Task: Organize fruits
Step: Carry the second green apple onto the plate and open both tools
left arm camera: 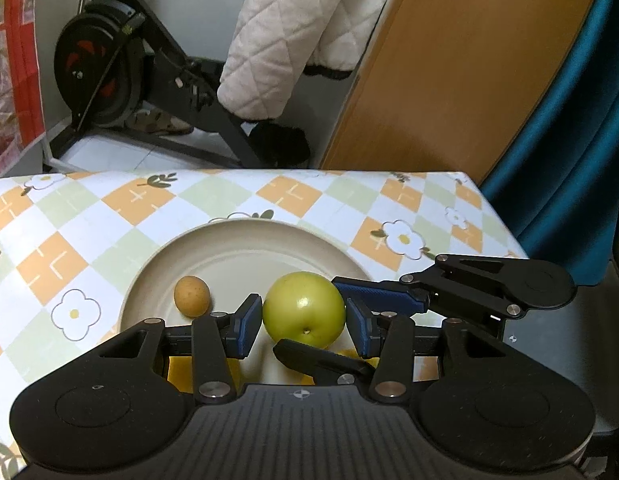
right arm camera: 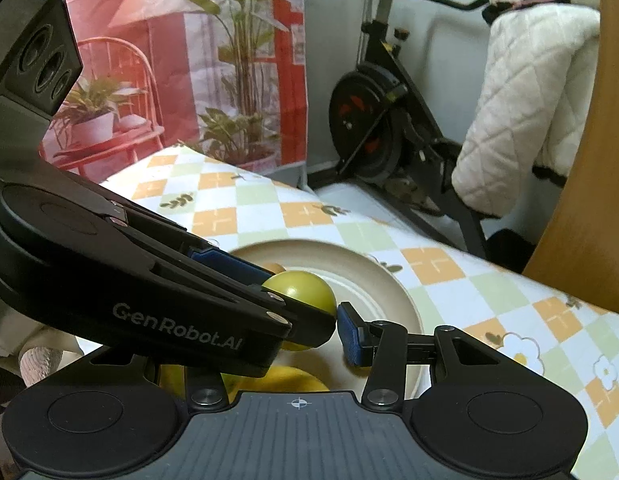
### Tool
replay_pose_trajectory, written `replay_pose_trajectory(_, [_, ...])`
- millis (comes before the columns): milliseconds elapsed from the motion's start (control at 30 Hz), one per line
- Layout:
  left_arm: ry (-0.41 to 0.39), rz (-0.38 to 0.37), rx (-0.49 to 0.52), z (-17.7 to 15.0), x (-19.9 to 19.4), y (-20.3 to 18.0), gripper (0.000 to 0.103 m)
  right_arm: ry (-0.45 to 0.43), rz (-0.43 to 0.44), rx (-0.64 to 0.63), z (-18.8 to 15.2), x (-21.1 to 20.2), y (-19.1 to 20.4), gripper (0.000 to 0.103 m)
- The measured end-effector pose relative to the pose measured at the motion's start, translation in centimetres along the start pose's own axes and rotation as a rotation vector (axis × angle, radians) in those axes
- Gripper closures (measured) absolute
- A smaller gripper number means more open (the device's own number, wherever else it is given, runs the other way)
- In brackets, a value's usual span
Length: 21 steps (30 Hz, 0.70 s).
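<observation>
Both grippers — left (left arm camera: 304, 322), right (right arm camera: 309, 330) — flank green apple (left arm camera: 304, 309); plate (left arm camera: 237, 240) beneath.

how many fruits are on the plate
3 visible: a green apple between the left claw's pads, a small brown fruit left of it, a banana at the near rim, mostly hidden. More may be hidden.

A round green apple (left arm camera: 304, 309) and a small brown oval fruit (left arm camera: 192, 295) sit on a cream round plate (left arm camera: 245, 248). The desk cloth (left arm camera: 89, 216) has orange, green and white diamonds with white flowers. The black tongs (left arm camera: 304, 322) have blue pads (left arm camera: 250, 320).
</observation>
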<state>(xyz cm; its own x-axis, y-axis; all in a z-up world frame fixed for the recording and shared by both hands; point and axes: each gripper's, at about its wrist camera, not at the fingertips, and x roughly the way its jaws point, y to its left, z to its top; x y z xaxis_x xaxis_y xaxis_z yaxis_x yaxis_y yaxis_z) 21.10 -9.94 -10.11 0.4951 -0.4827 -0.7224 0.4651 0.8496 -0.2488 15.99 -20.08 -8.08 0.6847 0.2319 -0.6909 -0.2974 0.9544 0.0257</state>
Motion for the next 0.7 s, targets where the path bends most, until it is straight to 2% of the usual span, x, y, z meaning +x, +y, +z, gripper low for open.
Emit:
replay_pose_trajectory(367, [0.010, 0.044, 0.013, 0.2, 1.1, 0.6, 0.055, 0.025, 0.012, 0.021, -0.1, 2.3, -0.8, 0.062])
replay_pose_trajectory(533, [-0.018, 0.054, 0.022, 0.4, 0.1, 0.4, 0.055, 0.006, -0.008, 0.028, 0.1, 1.4, -0.9, 0.062])
replay_pose_trajectory(700, [-0.070, 0.061, 0.028, 0.3, -2.6, 0.1, 0.055, -0.031, -0.025, 0.050, 0.1, -1.1, -1.2, 0.061])
